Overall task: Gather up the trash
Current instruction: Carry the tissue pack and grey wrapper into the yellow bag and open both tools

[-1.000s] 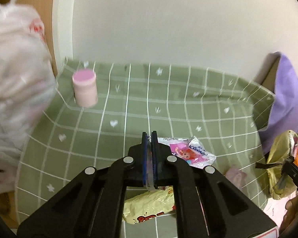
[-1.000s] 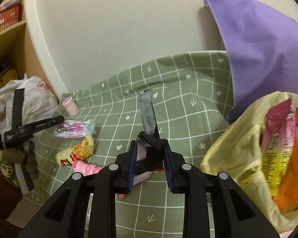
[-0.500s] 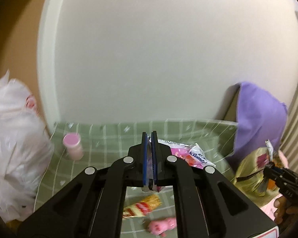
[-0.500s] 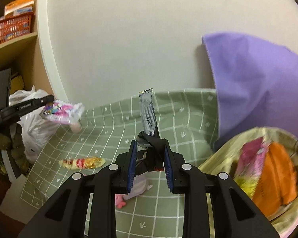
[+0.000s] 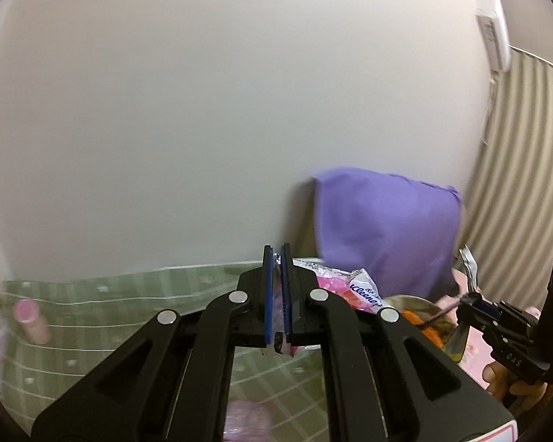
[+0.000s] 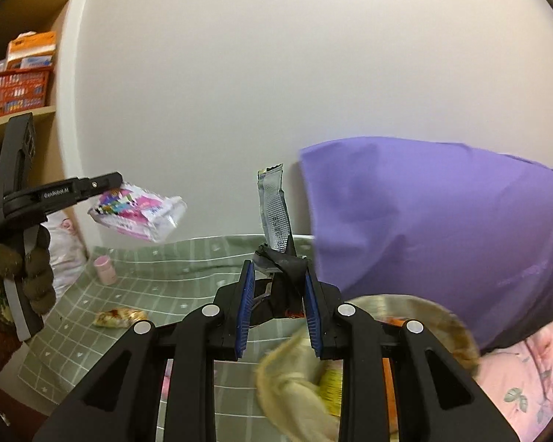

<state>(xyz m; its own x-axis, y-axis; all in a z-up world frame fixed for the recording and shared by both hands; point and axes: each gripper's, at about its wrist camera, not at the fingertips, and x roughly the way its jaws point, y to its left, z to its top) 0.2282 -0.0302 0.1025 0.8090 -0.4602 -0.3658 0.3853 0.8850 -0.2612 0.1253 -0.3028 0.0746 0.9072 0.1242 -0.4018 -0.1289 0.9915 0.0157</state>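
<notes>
The left tool (image 6: 120,183), now lifted off the bed, pinches the tissue pack (image 6: 138,211) at ten o'clock — bag-bound, likely — while the right tool (image 6: 279,307) clamps a dark wrapper (image 6: 274,213).

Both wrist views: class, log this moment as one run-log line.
left hand-held gripper: shut on tissue pack, held in the air | right hand-held gripper: shut on grey wrapper | yellow bag: below right gripper

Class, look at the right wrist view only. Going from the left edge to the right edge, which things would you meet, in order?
Orange basket on the shelf → left claw → pink tissue pack it holds → grey wrapper held by the right claw → purple pillow.
</notes>
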